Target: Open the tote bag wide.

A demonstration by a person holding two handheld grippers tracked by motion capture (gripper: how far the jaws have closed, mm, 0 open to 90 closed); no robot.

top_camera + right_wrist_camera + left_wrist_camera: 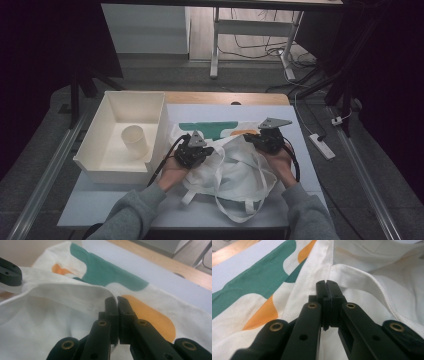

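A white cloth tote bag (240,172) with green and orange shapes lies crumpled on the pale table top (210,109). My left gripper (212,149) is shut on the bag's hemmed mouth edge at its left side; the left gripper view has the jaws (327,284) pinched on the seam of the bag (367,262). My right gripper (248,138) is shut on the same rim farther right, where its jaws (116,300) clamp the folded hem of the bag (50,325). The left gripper's fingertip (7,271) holds the rim at the upper left of the right gripper view.
A white open box (111,100) stands at the table's left with a white cup (135,141) upright inside. The bag's straps (235,212) trail toward the near edge. A power strip (321,146) and cables lie on the floor to the right.
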